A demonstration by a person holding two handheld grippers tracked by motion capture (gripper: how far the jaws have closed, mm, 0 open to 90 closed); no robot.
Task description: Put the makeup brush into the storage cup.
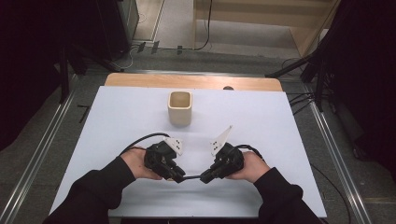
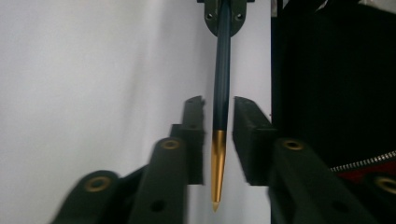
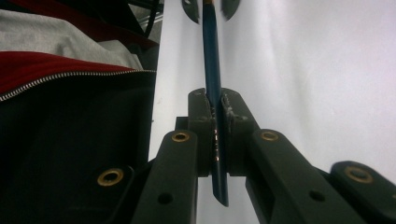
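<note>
A slim dark blue pen point(image 1: 191, 177) with a gold pointed end point(image 2: 216, 163) lies level between my two grippers, near the front of the table. My right gripper point(image 3: 215, 95) is shut on the pen point(image 3: 212, 70), its pads pressing both sides of the shaft. My left gripper point(image 2: 218, 100) is open: the pen point(image 2: 221, 93) runs between its jaws with a gap on each side. In the high view the left gripper point(image 1: 180, 177) and the right gripper point(image 1: 204, 178) point at each other, tips close together.
A cream square cup point(image 1: 180, 107) stands upright at the middle back of the white table sheet point(image 1: 261, 121). A wooden edge point(image 1: 191, 81) runs along the far side. Dark sleeves and a zipped jacket point(image 3: 70, 130) are close behind the grippers.
</note>
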